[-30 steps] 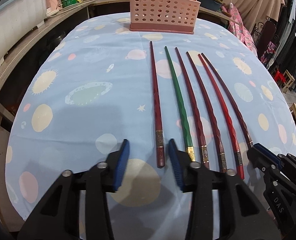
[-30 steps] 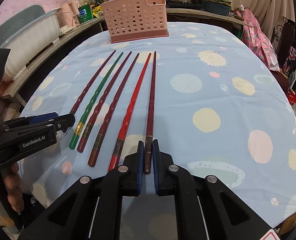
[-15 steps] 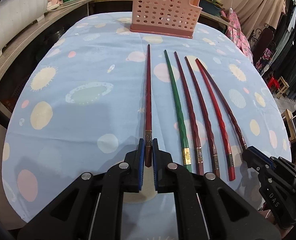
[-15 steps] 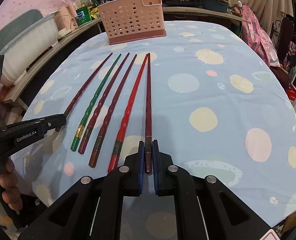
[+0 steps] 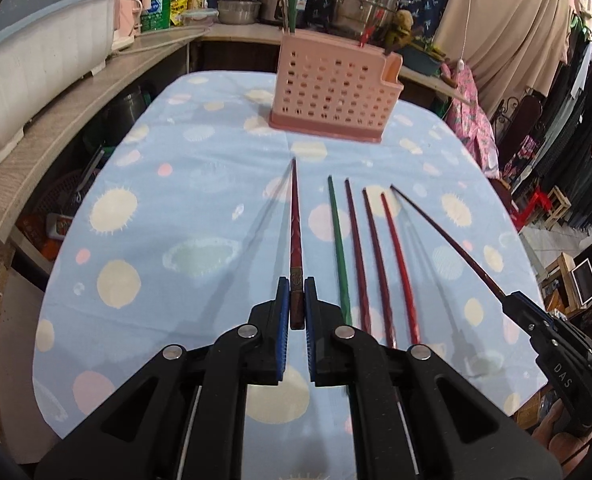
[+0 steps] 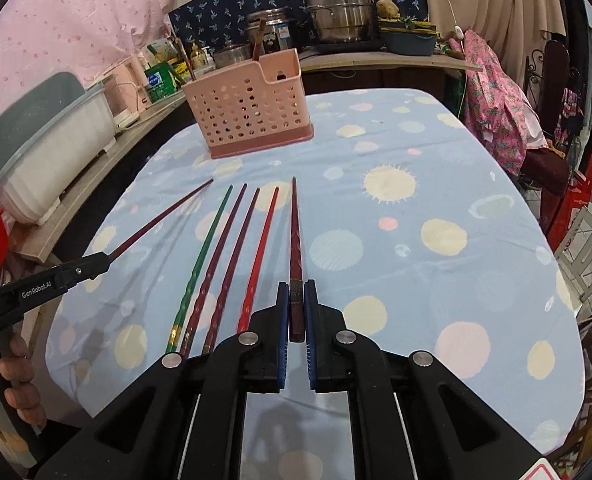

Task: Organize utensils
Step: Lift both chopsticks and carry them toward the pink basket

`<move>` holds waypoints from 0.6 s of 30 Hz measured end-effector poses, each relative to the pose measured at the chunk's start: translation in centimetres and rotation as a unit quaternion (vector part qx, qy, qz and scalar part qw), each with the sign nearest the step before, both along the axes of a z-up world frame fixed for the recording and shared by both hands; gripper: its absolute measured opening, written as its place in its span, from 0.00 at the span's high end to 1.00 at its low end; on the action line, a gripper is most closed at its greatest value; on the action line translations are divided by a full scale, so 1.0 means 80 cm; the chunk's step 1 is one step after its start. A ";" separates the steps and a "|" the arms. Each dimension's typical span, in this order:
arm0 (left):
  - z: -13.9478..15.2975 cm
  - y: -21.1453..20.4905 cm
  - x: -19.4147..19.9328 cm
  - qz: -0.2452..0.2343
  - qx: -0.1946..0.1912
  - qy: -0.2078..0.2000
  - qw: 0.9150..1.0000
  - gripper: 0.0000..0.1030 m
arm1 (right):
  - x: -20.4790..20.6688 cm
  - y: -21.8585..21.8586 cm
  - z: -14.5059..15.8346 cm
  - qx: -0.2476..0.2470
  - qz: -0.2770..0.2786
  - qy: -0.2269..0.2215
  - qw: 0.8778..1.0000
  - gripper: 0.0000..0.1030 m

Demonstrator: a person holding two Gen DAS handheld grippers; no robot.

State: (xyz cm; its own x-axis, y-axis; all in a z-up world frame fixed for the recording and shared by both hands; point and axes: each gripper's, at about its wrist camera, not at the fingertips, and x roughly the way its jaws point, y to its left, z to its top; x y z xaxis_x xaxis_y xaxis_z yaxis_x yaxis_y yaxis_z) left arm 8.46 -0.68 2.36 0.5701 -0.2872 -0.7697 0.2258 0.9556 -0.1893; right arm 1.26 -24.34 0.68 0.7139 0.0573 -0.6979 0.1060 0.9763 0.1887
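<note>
Left hand-held gripper clamps lifted dark-red chopstick | right hand-held gripper clamps maroon chopstick, raised

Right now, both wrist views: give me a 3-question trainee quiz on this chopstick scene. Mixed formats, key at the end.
1. True or false: the left gripper and the right gripper each clamp one dark red chopstick.
2. How many chopsticks lie flat on the tablecloth, held by neither gripper?
3. Multiple choice: the green chopstick lies
A. inside the pink basket
B. leftmost of the row on the cloth, beside the left gripper's chopstick
C. in the right gripper

Key:
1. True; both are shut on a chopstick's thick end.
2. Four: one green, three red.
3. B
</note>
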 end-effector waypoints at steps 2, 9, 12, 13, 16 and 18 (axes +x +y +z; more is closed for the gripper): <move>0.015 0.001 0.005 0.002 -0.005 -0.012 1.000 0.93 | 0.005 -0.007 0.016 0.002 -0.003 -0.015 1.000 0.93; 0.079 0.000 0.035 0.008 -0.019 -0.064 0.998 0.93 | 0.031 -0.031 0.090 0.001 -0.013 -0.083 0.997 0.93; 0.113 -0.003 0.054 0.010 -0.027 -0.091 0.995 0.93 | 0.050 -0.043 0.121 0.005 -0.016 -0.111 0.994 0.93; 0.126 -0.004 0.062 0.010 -0.030 -0.101 0.994 0.93 | 0.055 -0.045 0.129 0.006 -0.017 -0.118 0.993 0.93; 0.156 -0.008 0.080 0.012 -0.034 -0.124 0.992 0.93 | 0.074 -0.052 0.153 0.009 -0.018 -0.140 0.990 0.93; 0.177 -0.011 0.093 0.014 -0.034 -0.143 0.989 0.93 | 0.087 -0.054 0.168 0.010 -0.017 -0.152 0.988 0.93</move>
State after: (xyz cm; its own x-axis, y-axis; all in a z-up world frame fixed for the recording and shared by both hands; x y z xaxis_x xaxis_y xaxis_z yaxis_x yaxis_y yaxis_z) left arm 15.93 -1.60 16.54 0.7705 -0.3141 -0.5547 0.2535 0.9494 -0.1855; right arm 8.22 -28.66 14.12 0.8920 0.0412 -0.4501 0.0744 0.9689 0.2361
